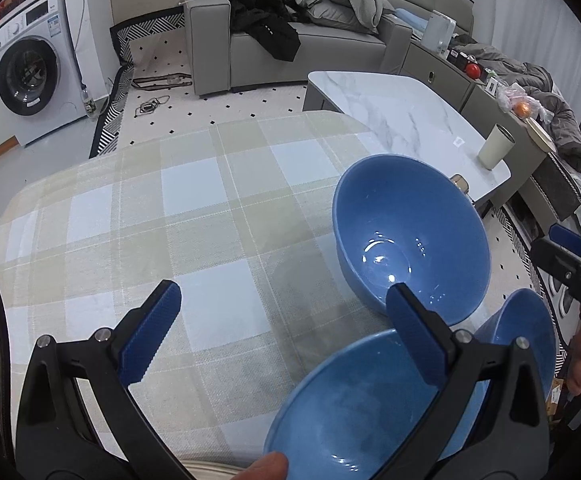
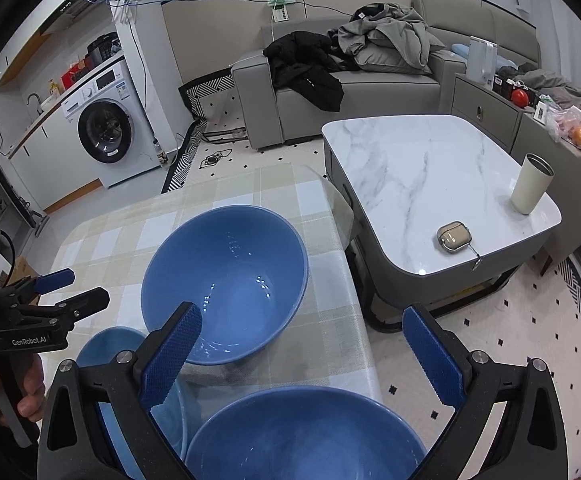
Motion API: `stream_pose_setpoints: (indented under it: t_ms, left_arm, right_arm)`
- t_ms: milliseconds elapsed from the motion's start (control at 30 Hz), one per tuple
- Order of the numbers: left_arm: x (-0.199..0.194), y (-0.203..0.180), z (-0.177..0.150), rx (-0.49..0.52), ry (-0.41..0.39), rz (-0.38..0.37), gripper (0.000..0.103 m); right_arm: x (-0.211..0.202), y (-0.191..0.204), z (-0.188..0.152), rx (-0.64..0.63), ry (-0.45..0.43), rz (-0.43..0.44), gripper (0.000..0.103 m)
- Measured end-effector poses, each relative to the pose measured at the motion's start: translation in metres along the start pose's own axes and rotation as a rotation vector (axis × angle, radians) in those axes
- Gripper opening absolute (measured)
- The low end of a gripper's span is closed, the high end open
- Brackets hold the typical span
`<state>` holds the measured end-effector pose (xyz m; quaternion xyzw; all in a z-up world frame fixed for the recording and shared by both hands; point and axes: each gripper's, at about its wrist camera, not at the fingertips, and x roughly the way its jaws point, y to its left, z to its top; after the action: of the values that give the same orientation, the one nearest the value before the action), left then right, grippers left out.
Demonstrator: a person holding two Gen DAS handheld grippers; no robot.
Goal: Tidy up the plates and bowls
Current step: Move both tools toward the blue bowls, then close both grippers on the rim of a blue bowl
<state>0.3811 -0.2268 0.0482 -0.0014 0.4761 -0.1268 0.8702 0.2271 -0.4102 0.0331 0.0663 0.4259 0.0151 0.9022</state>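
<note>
Three blue bowls stand on the checked tablecloth (image 1: 178, 216). The far bowl (image 1: 410, 236) (image 2: 226, 284) is the deepest. In the left wrist view a second bowl (image 1: 354, 412) lies under my left gripper's right finger, and a third bowl (image 1: 530, 332) sits at the right. My left gripper (image 1: 282, 300) (image 2: 86, 286) is open above the cloth and holds nothing. My right gripper (image 2: 302, 316) (image 1: 550, 244) is open too, above the gap between the far bowl and the nearest bowl (image 2: 302, 436). The second bowl (image 2: 130, 360) shows partly behind its left finger.
A marble coffee table (image 2: 430, 168) stands right of the clothed table, carrying a cream cup (image 2: 530, 184) and a small case (image 2: 452, 238). Behind are a grey sofa (image 2: 370, 84) piled with clothes and a washing machine (image 2: 106, 128). A hand (image 2: 30, 392) holds the left gripper.
</note>
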Motion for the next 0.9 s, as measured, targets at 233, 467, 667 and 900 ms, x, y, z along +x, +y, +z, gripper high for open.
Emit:
stream_pose_setpoints:
  t_ms: [233,467,667,900]
  left_arm:
    - [0.024,0.001,0.006,-0.016,0.031,-0.014,0.102]
    - [0.046,-0.001,0.009,-0.019,0.071,-0.007,0.102]
    - [0.054,-0.012,0.011,0.005,0.069,-0.078,0.097]
    - [0.058,-0.028,0.011,0.045,0.077,-0.091,0.072]
  right_arm:
    - [0.023,0.003,-0.001,-0.001,0.044,0.004,0.102]
    - [0.043,0.003,0.001,-0.003,0.073,0.028,0.102]
    - [0.061,0.0,0.002,0.007,0.106,0.034,0.086]
    - [0.074,-0.003,-0.001,0.023,0.146,0.056,0.06]
